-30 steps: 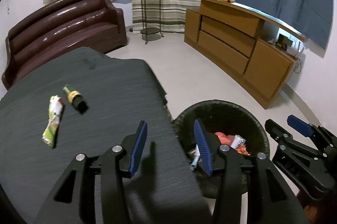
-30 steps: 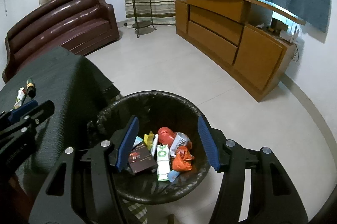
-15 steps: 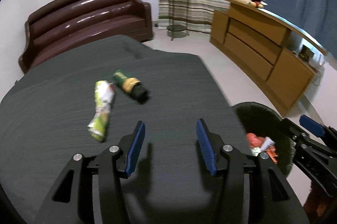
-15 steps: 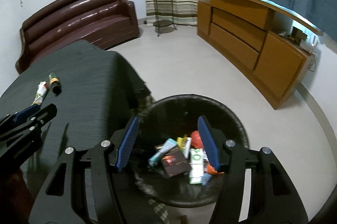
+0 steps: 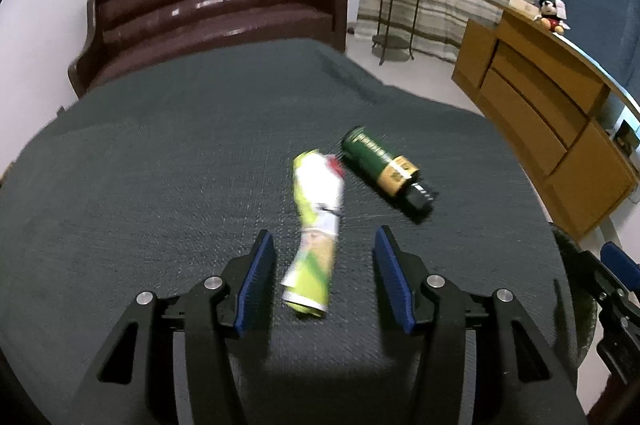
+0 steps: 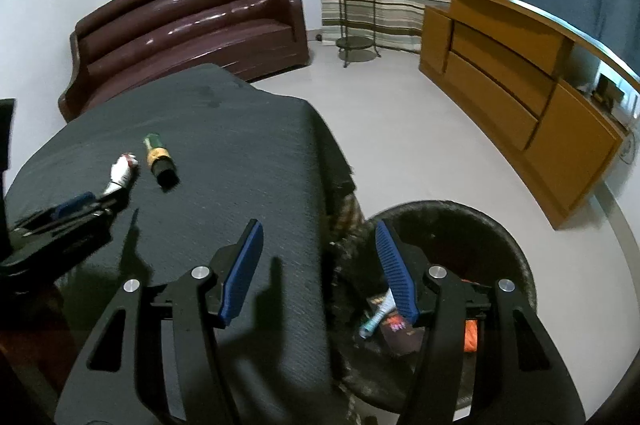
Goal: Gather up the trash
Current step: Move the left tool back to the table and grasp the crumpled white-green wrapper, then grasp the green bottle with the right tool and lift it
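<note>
1 crumpled wrapper (image 5: 316, 237) between open left hand-held gripper (image 5: 324, 283) pads, untouched.

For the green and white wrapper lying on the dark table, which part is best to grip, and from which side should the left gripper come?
Grip the crumpled wrapper probably at its narrow twisted middle, coming from above with the left gripper, whose open jaws already straddle its near end. It lies flat and lengthwise between the pads, so they close across its width.

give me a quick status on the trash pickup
Left hand-held gripper open, straddling crumpled wrapper, no grip. Right hand-held gripper open, empty. Green bottle beside wrapper. Nothing in the way.
</note>
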Available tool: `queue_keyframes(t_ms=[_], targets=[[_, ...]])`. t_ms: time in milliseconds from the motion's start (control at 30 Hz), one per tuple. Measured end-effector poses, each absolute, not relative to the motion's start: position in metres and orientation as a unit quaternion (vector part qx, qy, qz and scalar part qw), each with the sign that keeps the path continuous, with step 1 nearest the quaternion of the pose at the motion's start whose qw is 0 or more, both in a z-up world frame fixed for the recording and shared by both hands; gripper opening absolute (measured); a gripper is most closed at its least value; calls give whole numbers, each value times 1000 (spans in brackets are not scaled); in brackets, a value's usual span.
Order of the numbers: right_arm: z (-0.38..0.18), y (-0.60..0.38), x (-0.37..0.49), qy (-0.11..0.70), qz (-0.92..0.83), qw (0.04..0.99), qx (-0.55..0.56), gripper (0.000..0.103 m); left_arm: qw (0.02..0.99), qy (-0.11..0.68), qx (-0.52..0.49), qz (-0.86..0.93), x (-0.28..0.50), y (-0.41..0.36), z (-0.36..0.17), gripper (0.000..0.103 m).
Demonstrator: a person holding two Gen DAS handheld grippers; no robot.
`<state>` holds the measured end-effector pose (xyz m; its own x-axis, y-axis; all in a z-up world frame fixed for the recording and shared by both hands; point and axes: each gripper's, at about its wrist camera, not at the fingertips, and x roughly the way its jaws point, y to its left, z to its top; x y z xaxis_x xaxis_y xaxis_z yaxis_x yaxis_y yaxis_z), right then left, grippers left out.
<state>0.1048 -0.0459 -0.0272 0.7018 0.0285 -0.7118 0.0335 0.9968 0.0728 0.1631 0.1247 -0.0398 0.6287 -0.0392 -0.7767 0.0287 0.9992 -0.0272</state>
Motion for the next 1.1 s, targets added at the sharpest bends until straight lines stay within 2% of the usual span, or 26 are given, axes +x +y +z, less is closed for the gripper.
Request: queue_keyframes(t_ms=[133,233,367,667,1100], targets=[[-27,-35,115,389,8,921,35,57,898,440,-3,-28,169,127,-40,51],[-28,-26,121,393,15,919,30,57,900,435,4,-33,167,129,-40,39],[-31,-16,132,402,25,915,27,57,902,429,11,-42,162,136,-40,17],[-31,18,151,406,50,912,6,57,905,423,-5,-47,162,155,-35,17],[-27,66,185,405,85,910,-24,57,910,414,-22,22,169,227,-31,17]])
